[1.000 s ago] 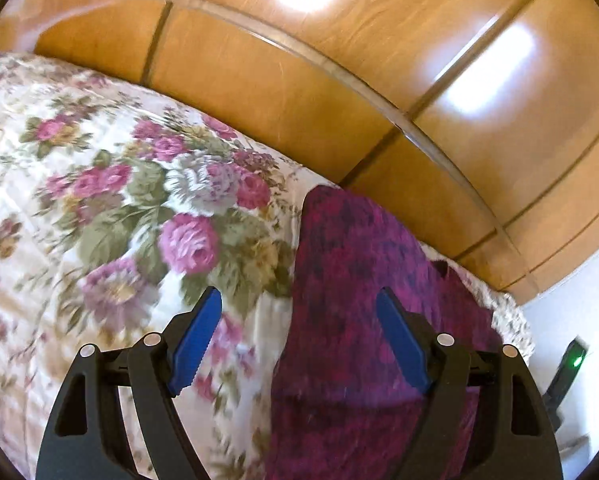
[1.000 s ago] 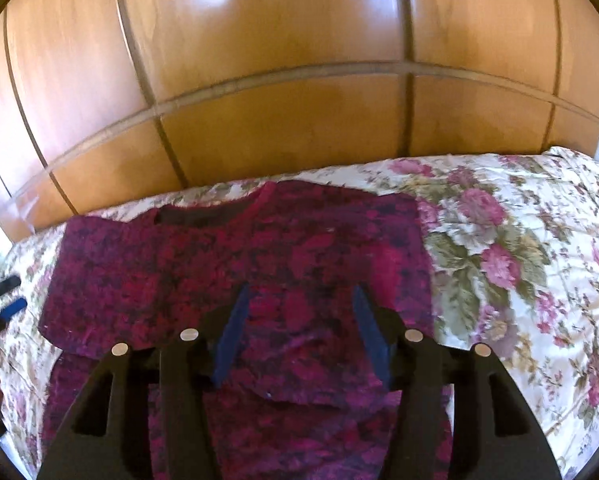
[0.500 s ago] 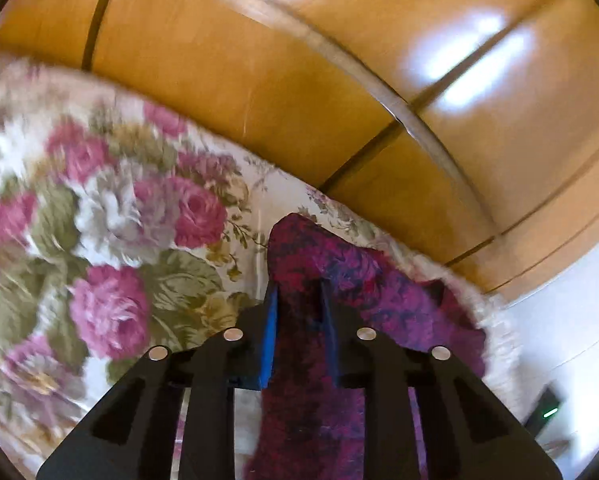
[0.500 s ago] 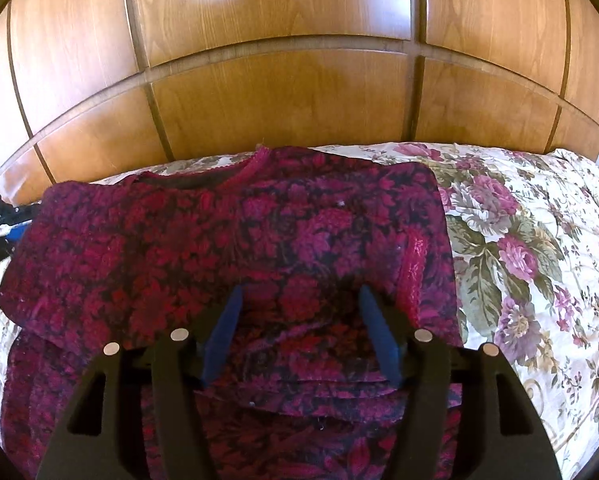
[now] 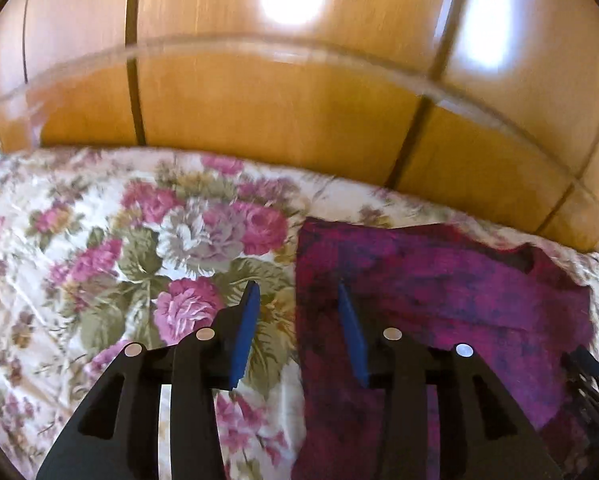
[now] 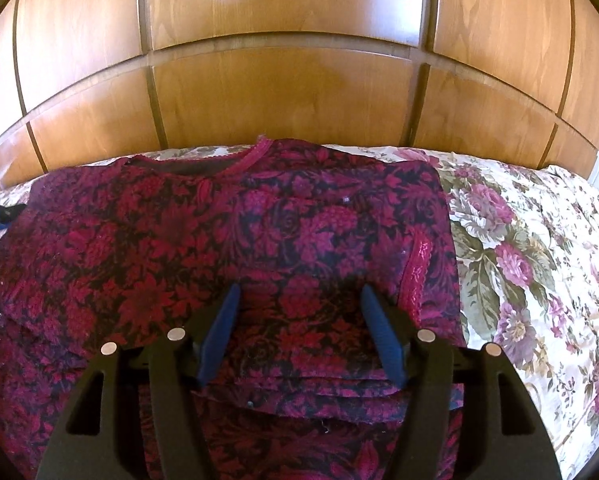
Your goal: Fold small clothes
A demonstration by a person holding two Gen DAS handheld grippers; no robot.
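Observation:
A dark red and purple flowered top (image 6: 227, 248) lies flat on the floral bedspread (image 6: 539, 264), neckline toward the wooden wall, with both sleeves folded in over the body. My right gripper (image 6: 299, 292) is open and empty, hovering over the middle of the top. In the left wrist view the top (image 5: 439, 288) fills the lower right. My left gripper (image 5: 297, 288) is open and empty, its fingers straddling the top's left edge, one over the bedspread (image 5: 99, 264), one over the cloth.
A glossy wooden panelled wall (image 6: 283, 80) stands right behind the bed. The bedspread stretches to the right of the top in the right wrist view. The right gripper's black frame (image 5: 591, 376) shows at the right edge of the left wrist view.
My left gripper was shut on the top's edge half a second ago and has now opened and let go. The right gripper moved a little closer over the top, still open.

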